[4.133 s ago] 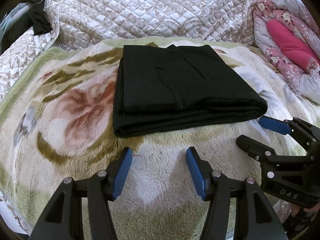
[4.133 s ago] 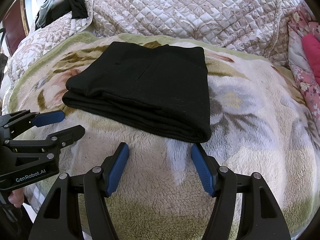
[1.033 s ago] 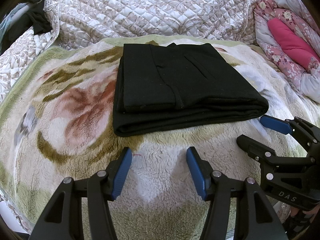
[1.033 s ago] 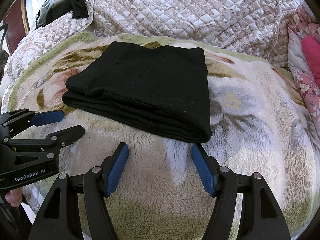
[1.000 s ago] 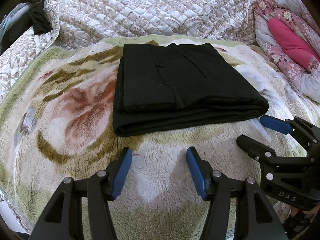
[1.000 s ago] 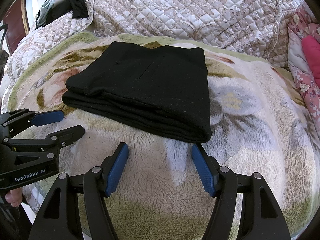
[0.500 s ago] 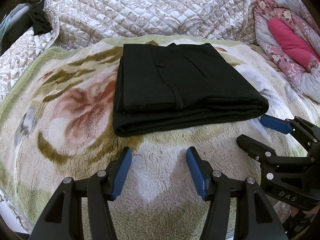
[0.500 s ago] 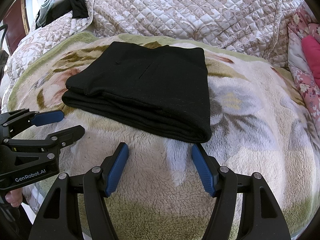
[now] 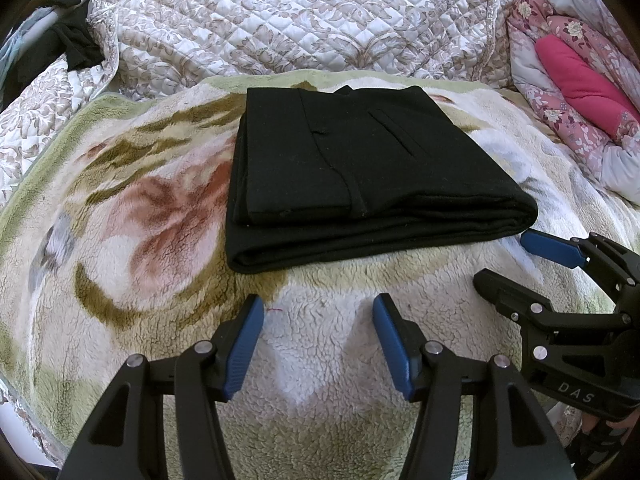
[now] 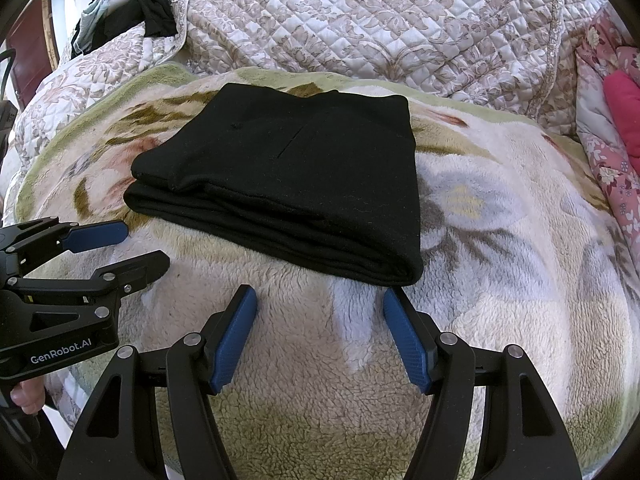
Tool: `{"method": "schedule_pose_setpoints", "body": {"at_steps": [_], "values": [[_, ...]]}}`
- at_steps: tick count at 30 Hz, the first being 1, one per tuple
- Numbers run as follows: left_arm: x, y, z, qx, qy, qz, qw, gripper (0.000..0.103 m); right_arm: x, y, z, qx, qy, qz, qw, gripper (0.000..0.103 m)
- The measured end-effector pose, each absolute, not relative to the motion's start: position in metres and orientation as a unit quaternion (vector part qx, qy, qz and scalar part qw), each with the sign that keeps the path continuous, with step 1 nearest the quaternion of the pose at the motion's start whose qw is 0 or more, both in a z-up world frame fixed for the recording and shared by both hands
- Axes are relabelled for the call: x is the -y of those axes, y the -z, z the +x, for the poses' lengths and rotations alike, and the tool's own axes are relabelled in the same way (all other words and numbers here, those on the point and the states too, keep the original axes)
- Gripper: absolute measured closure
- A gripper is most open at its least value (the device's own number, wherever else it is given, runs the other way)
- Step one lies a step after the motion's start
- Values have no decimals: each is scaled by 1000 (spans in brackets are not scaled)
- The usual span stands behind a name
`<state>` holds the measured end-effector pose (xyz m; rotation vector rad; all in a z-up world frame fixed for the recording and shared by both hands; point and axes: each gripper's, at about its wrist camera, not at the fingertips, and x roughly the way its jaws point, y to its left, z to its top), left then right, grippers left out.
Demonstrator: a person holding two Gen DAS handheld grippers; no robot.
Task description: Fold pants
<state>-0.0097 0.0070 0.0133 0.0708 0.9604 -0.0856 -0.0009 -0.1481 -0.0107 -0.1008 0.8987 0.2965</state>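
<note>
The black pants [image 9: 360,168] lie folded in a thick rectangle on the floral fleece blanket [image 9: 120,240]; they also show in the right wrist view [image 10: 288,184]. My left gripper [image 9: 318,308] is open and empty, a short way in front of the fold's near edge. My right gripper [image 10: 319,300] is open and empty, just in front of the fold's near right corner. The right gripper also shows at the right of the left wrist view [image 9: 512,260], and the left gripper at the left of the right wrist view [image 10: 140,246].
A quilted beige bedspread [image 9: 300,20] rises behind the blanket. A pink floral quilt [image 9: 572,72] lies bunched at the right. Dark clothes [image 10: 152,4] hang at the back left. The blanket's near edge [image 9: 32,412] drops off at the lower left.
</note>
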Motion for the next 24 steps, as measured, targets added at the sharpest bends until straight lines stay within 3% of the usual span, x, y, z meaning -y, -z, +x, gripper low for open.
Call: {"method": "schedule_pose_setpoints", "body": {"at_steps": [24], "values": [[-8, -13, -9, -460, 40, 33, 886, 43, 147, 11, -1, -432, -145, -49, 889, 36]]}}
